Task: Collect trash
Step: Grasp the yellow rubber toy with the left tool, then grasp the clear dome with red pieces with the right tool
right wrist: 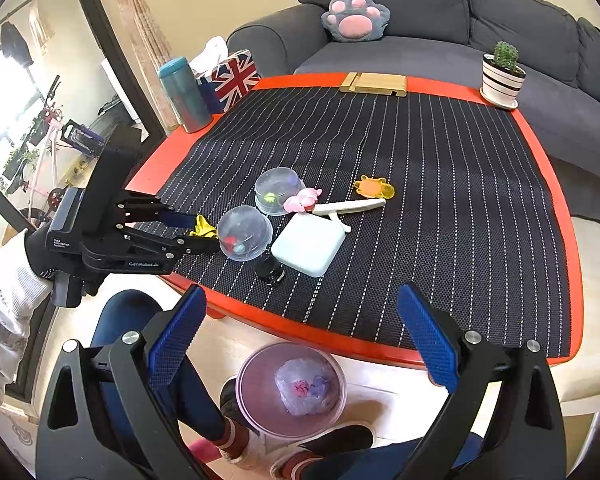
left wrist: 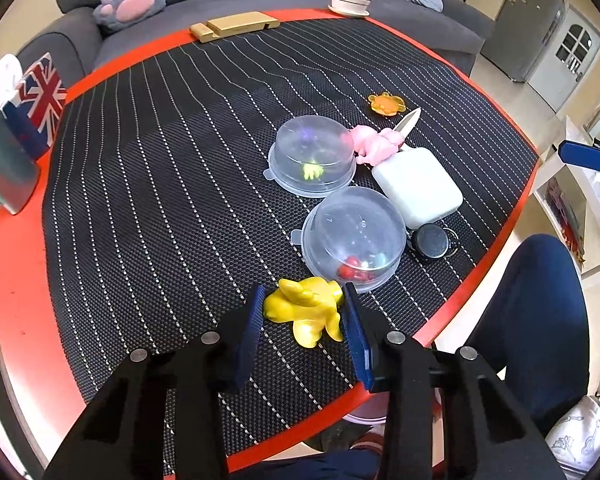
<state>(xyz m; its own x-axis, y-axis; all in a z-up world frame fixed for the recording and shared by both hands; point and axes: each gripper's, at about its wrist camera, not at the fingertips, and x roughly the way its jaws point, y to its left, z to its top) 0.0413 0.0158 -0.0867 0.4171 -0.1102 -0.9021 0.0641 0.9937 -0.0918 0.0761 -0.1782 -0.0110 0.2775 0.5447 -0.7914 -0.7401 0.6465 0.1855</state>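
Striped black mat (left wrist: 160,200), glossy yellow crumpled balloon (left wrist: 306,308) between left gripper (left wrist: 304,312) jaws

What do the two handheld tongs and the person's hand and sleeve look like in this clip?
Both tongs are matte black plastic with silver round bolts at the joints and blue cross-hatched pads: left tongs, right tongs. The left unit's body carries small white lettering, including "GenRobot.AI". The hand holding it wears a dark glove, below a white ribbed sleeve. No cables show.
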